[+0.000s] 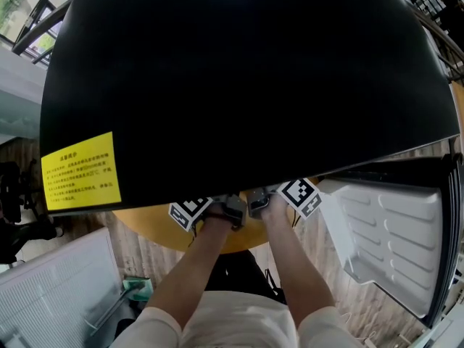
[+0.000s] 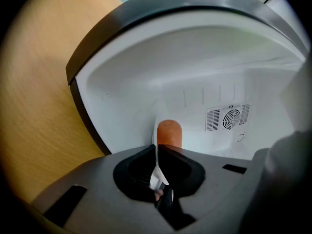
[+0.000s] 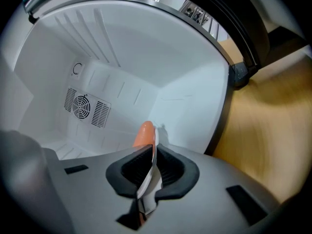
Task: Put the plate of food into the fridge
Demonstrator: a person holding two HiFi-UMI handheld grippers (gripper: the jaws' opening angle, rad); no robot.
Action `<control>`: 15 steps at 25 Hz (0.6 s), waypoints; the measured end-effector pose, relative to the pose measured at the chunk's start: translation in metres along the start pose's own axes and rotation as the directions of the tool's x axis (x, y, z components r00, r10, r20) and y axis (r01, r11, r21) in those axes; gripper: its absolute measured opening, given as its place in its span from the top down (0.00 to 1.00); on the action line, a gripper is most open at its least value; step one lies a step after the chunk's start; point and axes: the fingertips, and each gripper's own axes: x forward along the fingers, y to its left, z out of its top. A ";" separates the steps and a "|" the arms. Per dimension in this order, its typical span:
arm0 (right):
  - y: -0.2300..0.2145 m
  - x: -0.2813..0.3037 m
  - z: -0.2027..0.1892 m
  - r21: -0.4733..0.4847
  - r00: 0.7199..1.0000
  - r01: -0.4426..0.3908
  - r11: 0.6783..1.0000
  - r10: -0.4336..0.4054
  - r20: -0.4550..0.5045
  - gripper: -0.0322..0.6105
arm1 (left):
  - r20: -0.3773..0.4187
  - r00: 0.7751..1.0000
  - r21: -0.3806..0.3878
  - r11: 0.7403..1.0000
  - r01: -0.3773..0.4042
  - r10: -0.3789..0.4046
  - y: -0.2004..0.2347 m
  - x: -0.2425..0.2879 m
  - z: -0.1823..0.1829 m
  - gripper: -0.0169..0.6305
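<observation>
The left tongs (image 2: 156, 155) are closed tight on the thin white rim of the plate (image 2: 157, 173); the right tongs (image 3: 153, 155) are clamped on the rim in the same way, seen edge-on in each gripper view; a piece of orange food (image 2: 169, 133) lies on the plate just past the jaws; plate and food sit inside the white cavity of the fridge (image 2: 146, 82), whose back wall carries a round fan grille (image 2: 228, 117); from the head view the fridge's black top bears a yellow label (image 1: 80, 171); its door (image 1: 395, 238) stands open at the right; a wooden surface (image 2: 34, 106) lies beside the opening.
</observation>
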 end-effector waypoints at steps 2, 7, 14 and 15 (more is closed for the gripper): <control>0.007 0.001 0.002 -0.011 1.000 -0.006 1.000 0.006 0.011 0.89 | 0.003 1.000 0.005 1.000 -0.001 0.001 0.000 0.001 0.000 0.92; 0.019 0.001 0.002 -0.027 1.000 -0.021 0.999 0.021 0.019 0.89 | -0.002 1.000 0.026 1.000 -0.006 0.006 0.000 0.001 0.001 0.92; 0.017 0.000 0.003 -0.082 1.000 -0.011 0.997 0.013 0.022 0.86 | -0.012 1.000 0.061 0.998 -0.020 0.021 -0.004 0.000 0.000 0.92; 0.019 0.000 0.003 -0.087 1.000 -0.016 0.996 0.018 0.022 0.82 | -0.015 1.000 0.065 0.998 -0.021 0.022 -0.004 0.000 0.000 0.92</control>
